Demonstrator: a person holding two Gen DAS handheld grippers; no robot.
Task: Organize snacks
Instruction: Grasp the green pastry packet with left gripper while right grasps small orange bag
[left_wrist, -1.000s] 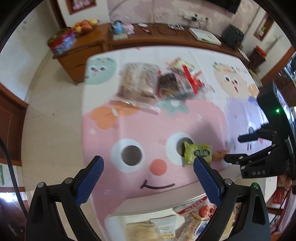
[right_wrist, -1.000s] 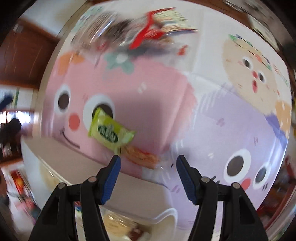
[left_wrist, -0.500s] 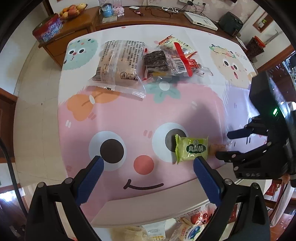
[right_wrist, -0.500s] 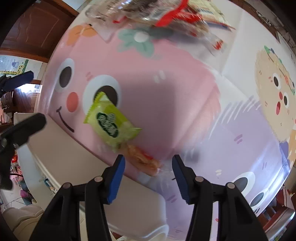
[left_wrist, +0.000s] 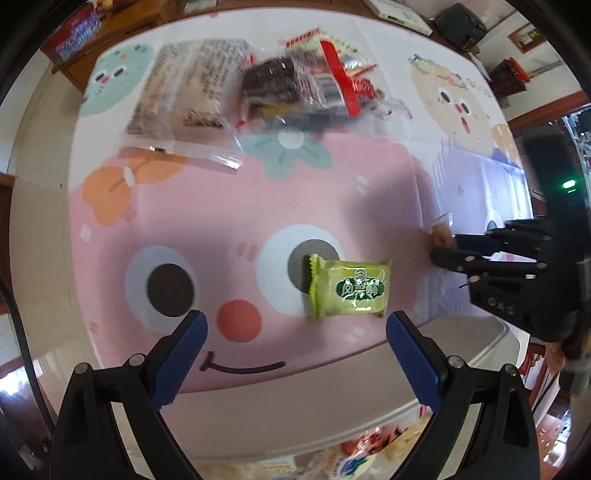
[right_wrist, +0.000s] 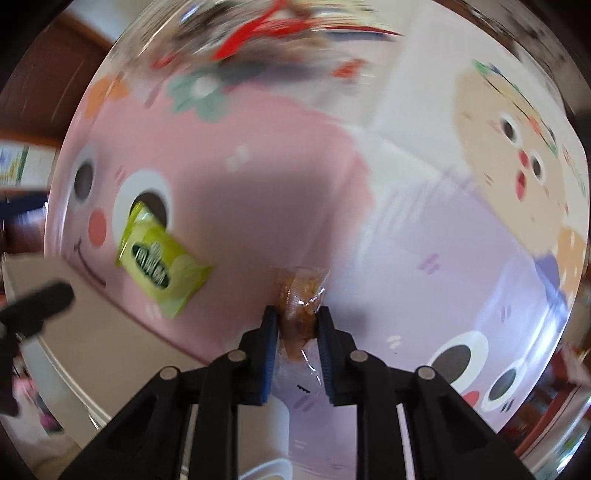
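Item: small clear-wrapped amber-brown snack (right_wrist: 300, 308), pinched between the blue-padded jaws of the right gripper (right_wrist: 295, 325), long axis running away from the tool, far end poking out past the tips; in the left wrist view the same piece shows only as a brown scrap at the tip of that tool. Item: flat lime-green foil packet with a dark green oval label (left_wrist: 349, 290), lying loose on the cartoon-printed pink and lilac tablecloth (left_wrist: 229, 206), over the right eye of the pink face, long axis left-right. It lies just beyond and slightly right of centre of the left gripper (left_wrist: 295, 328), whose jaws stand wide apart and hold nothing; this is the nearer tool, the right one being occupied. Item: large clear bag of pale beige cakes (left_wrist: 192, 96) and a heap of dark brown and red-striped packets (left_wrist: 310, 85), at the far side, well apart from both tools. Edges: the near table edge runs close below the green packet; beneath it a blurred container of assorted snacks (left_wrist: 354, 461) shows, probably the destination. Room: open cloth lies on all sides of the green packet, so a straight forward approach looks unobstructed.
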